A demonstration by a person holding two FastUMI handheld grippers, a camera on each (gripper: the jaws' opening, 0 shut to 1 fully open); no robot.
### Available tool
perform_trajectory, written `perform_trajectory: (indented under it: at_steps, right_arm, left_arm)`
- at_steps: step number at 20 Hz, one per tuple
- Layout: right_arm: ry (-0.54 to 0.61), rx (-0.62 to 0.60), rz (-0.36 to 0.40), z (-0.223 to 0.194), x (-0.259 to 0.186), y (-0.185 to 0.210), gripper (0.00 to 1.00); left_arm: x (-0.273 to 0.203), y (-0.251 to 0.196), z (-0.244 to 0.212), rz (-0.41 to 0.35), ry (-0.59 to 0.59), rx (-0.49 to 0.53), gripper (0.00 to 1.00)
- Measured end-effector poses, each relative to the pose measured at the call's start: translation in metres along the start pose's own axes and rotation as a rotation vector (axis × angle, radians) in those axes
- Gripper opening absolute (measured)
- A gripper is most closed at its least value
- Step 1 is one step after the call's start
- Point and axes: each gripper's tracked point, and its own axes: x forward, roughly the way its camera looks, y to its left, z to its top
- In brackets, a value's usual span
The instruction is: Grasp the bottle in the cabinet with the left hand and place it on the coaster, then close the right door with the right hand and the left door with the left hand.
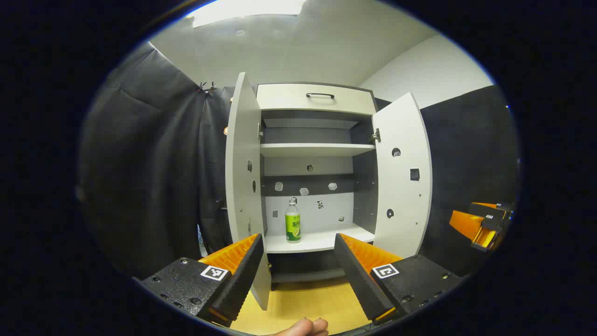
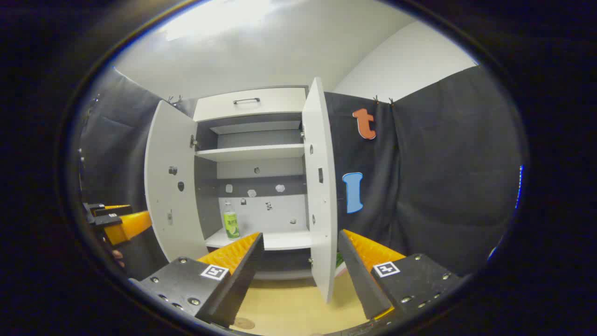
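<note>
Bottle (image 1: 293, 221) upright on cabinet (image 1: 315, 98) shelf, both doors open

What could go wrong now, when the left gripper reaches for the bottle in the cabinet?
1. The bottle is tall and narrow and stands near the shelf's front edge, so a push from the open left gripper may tip it.
2. The left door stands open close beside the bottle; the gripper might knock it on the way in.

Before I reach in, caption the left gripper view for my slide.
Open left claw faces the open cabinet, green-labelled bottle upright on its lower shelf.
</note>
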Motion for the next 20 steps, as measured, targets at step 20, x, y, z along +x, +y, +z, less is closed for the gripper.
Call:
perform_trajectory:
  at_steps: [20]
  right_arm:
    - [-0.074,-0.038,0.029,0.009,0.024,-0.016,0.97]
  left_arm:
    - [0.069,-0.033,-0.034,-0.063,0.106,-0.082,0.96]
